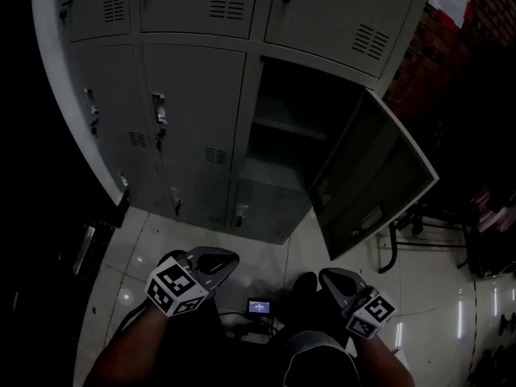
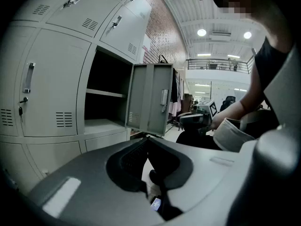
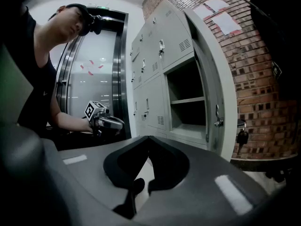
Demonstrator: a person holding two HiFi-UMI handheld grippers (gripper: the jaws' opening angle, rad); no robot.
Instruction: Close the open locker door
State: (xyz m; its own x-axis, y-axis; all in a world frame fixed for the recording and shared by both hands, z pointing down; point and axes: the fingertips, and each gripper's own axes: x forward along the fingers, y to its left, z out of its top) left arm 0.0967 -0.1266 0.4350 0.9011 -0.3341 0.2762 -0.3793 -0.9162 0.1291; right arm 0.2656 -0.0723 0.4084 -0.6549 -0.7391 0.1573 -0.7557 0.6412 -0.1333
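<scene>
A bank of grey lockers (image 1: 193, 111) stands ahead. One compartment (image 1: 286, 131) is open, with a shelf inside. Its door (image 1: 375, 180) swings out to the right, well away from the frame. In the left gripper view the door (image 2: 150, 98) shows its inner face; in the right gripper view the door (image 3: 214, 79) is nearly edge-on. My left gripper (image 1: 228, 259) and right gripper (image 1: 326, 277) hang low over the floor, short of the lockers, touching nothing. Both are shut and empty: the left tips (image 2: 146, 139) meet, and so do the right tips (image 3: 148, 138).
A small device with a lit screen (image 1: 259, 306) lies on the tiled floor between my hands. A metal chair frame (image 1: 419, 232) stands right of the open door, below a brick wall (image 1: 439, 63). Glass doors (image 3: 94, 69) are at the left in the right gripper view.
</scene>
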